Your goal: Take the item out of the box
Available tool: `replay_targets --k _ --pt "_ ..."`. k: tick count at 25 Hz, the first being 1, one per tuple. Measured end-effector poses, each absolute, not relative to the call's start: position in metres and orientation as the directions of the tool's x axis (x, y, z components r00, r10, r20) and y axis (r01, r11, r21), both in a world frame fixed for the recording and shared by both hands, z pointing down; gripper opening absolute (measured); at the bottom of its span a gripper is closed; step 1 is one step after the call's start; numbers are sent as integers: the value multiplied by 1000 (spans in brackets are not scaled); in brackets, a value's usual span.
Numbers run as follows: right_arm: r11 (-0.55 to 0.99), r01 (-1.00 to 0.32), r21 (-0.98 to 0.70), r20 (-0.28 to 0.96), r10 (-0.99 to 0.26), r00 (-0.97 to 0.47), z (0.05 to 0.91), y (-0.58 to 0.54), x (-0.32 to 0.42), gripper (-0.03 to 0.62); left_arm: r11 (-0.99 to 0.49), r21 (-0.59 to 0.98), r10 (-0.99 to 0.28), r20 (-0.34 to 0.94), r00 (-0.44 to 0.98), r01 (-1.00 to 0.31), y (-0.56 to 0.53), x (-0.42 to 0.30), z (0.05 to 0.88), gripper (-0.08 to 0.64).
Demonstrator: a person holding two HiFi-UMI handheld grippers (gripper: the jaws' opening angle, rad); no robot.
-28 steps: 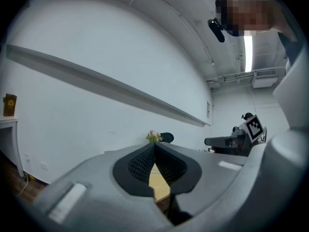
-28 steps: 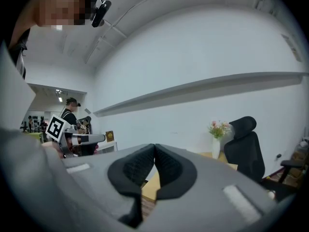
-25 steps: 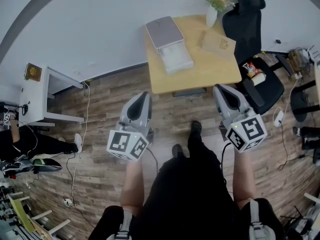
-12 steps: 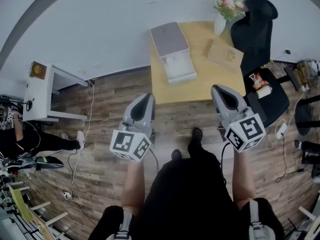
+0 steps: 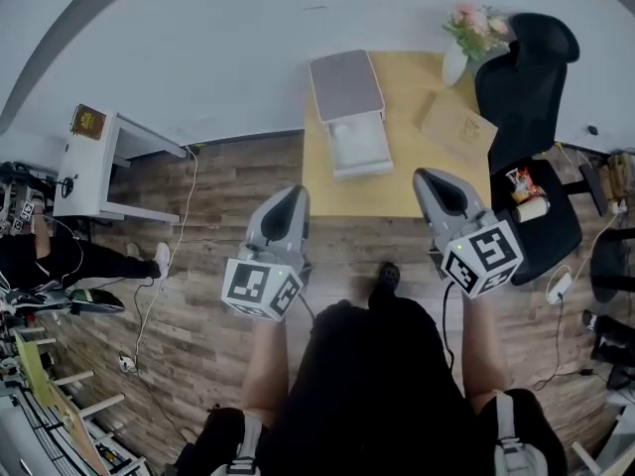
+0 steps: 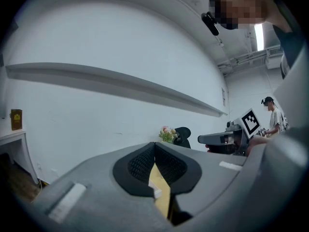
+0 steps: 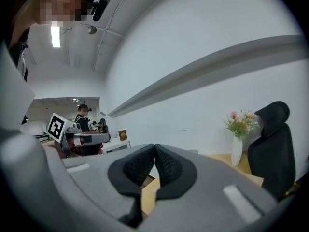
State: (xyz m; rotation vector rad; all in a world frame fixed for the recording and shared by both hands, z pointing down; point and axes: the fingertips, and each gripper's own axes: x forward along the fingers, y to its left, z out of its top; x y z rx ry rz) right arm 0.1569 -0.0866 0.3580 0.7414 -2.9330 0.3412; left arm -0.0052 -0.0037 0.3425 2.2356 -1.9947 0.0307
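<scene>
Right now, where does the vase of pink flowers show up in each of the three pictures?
Head view: vase of flowers at the top right, on the far corner of the table.
Left gripper view: small, just above centre.
Right gripper view: at the right, mid-height.
Shared landmark: the black chair right beside it.

box (image 5: 344,82) contents too small to tell, person (image 5: 62,262) cut off left

Flower vase (image 5: 454,64) stands beside black office chair (image 5: 524,82).

The box (image 5: 344,85) sits on the table (image 5: 407,181), left of the vase (image 5: 455,64).
</scene>
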Motion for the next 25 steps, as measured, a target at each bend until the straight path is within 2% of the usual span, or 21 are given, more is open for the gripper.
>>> replay_targets --k 11,25 --pt "878 -423 -223 194 -386 -902 384 -107 140 3 -59 118 -987 143 76 -991 -23 -11 357 8" --pt "835 -508 -210 257 -455 -853 395 -144 95 3 -163 135 -977 118 179 -977 -86 -60 355 8"
